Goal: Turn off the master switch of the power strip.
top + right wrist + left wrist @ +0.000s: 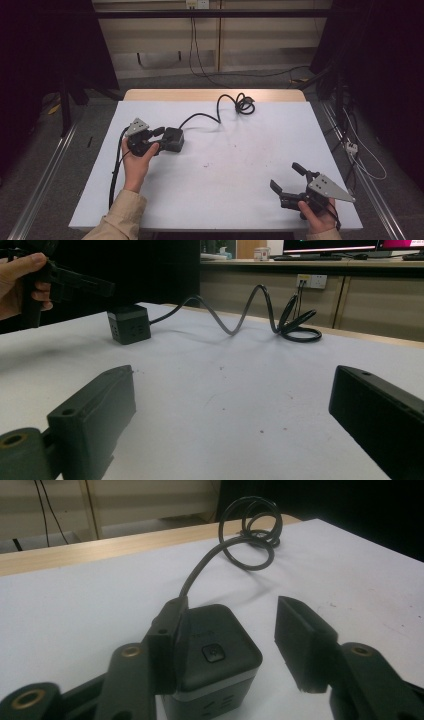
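Down at the bottom of the high view, a beige sleeve (117, 220) comes in at seven o'clock and its hand (136, 162) carries the left tongs (159, 139) up at nine o'clock on the white table (225, 165). Their jaws are spread, sitting right at the black cube-shaped power adapter (173, 139), one jaw over its top. From the cube a black cable (220, 107) runs off toward twelve o'clock and ends in a loose coil (244, 104) near the far edge. At five o'clock the other hand (319, 220) holds the right tongs (286, 178), jaws wide, nothing between them, well apart from the adapter.

Left gripper view now: the tongs (227, 640) stand wide, one jaw lying against the adapter (215, 655) at its upper edge, the other jaw off to three o'clock with a clear gap. A small square button (213, 653) shows on the cube's top.

Right gripper view: jaws of the tongs (230, 420) far apart over bare table, adapter (129, 325) away at eleven o'clock, the left tongs (80, 285) hovering just above it.
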`<state>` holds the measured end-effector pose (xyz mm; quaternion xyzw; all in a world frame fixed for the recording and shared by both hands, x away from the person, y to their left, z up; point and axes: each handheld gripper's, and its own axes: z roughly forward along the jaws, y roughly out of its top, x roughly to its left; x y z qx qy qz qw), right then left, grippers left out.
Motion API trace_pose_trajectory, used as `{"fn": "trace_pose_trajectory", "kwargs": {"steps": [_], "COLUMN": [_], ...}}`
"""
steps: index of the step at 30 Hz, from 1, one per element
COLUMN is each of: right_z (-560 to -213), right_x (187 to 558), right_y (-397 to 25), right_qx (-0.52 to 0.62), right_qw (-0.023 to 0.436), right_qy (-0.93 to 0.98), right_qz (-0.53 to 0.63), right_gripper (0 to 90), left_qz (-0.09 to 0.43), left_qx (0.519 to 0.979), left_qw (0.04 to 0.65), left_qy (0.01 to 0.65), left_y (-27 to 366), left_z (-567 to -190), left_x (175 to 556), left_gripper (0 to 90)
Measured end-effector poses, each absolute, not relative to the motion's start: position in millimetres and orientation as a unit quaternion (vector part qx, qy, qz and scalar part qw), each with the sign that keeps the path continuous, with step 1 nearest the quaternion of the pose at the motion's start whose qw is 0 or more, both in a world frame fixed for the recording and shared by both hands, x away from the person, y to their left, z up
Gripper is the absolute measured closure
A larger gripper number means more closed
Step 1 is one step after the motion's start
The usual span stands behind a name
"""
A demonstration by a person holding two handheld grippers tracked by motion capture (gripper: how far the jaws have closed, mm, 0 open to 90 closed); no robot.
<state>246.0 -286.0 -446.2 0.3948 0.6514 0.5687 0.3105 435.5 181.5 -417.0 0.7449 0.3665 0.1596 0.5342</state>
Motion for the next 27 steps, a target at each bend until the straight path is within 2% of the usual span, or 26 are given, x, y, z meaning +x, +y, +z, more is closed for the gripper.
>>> {"fn": "trace_pose_trajectory", "kwargs": {"steps": [10,19,27], "right_z": [-446.3,-446.2,-446.6], "right_x": [246.3,246.2,246.4], "right_y": [-286.2,-287.0,-286.6], "right_qx": [0.395,0.394,0.394], "right_qw": [0.309,0.308,0.308], "right_qy": [0.652,0.652,0.652], "right_qz": [0.569,0.569,0.57], "right_gripper": [4.4,4.5,4.5], "left_qz": [0.156,0.149,0.147], "left_qx": [0.757,0.758,0.759], "left_qw": [0.522,0.523,0.519], "left_qy": [0.362,0.361,0.365], "left_y": [182.7,177.6,177.6], "left_z": [-417.4,-415.0,-414.2], "left_x": [439.4,442.7,444.7], "left_gripper": [63.0,69.6,71.0]}}
